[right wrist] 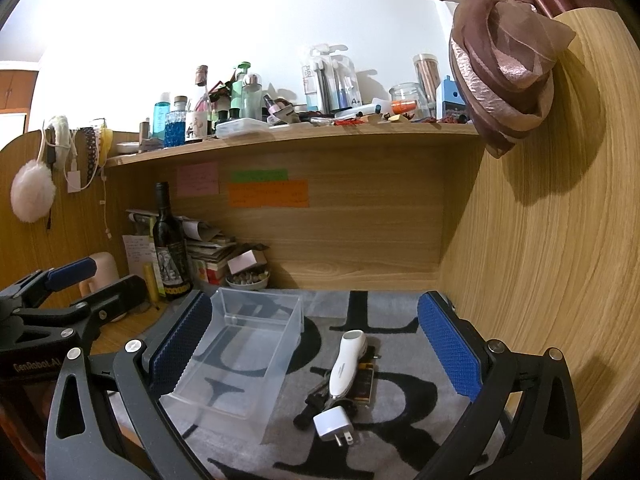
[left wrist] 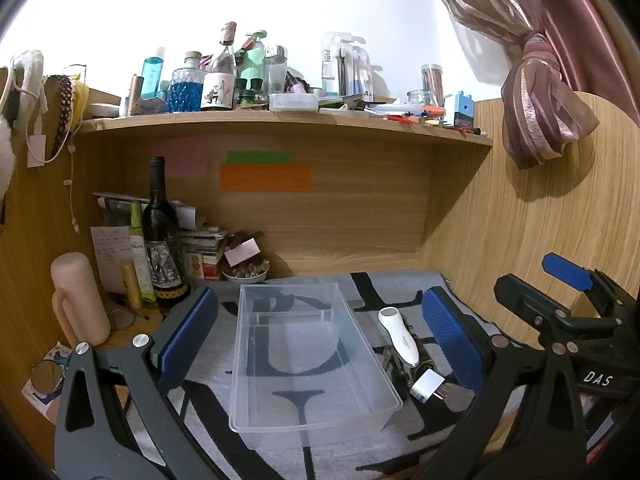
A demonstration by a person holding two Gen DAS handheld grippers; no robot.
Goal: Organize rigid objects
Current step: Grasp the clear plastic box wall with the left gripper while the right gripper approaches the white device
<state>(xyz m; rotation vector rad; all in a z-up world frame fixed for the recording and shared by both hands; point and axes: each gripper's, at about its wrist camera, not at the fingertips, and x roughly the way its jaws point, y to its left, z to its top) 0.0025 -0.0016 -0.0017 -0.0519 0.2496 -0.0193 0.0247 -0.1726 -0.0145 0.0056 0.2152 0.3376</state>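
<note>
In the left wrist view, the left gripper hangs with its blue-padded fingers spread wide and released, grasping nothing, one on each side of a clear rectangular plastic bin that sits empty on the grey mat with black letters covering the wooden surface. At about 3 o'clock from the bin lies a small heap: a white handheld device with a rounded head resting across some dark items too jumbled to tell apart, and a white plug adapter with metal prongs just beside its near end. The right gripper shows at the 3 o'clock edge, its fingers parted. A dark wine bottle stands at 10 o'clock from the bin. In the right wrist view, the right gripper is also released, its blue fingers wide apart and empty; the white device and plug adapter lie between them on the mat, with the bin at 9 o'clock, close to the left-hand finger. The left gripper appears at the 9 o'clock edge, open. A cluttered wooden shelf runs overhead.
</note>
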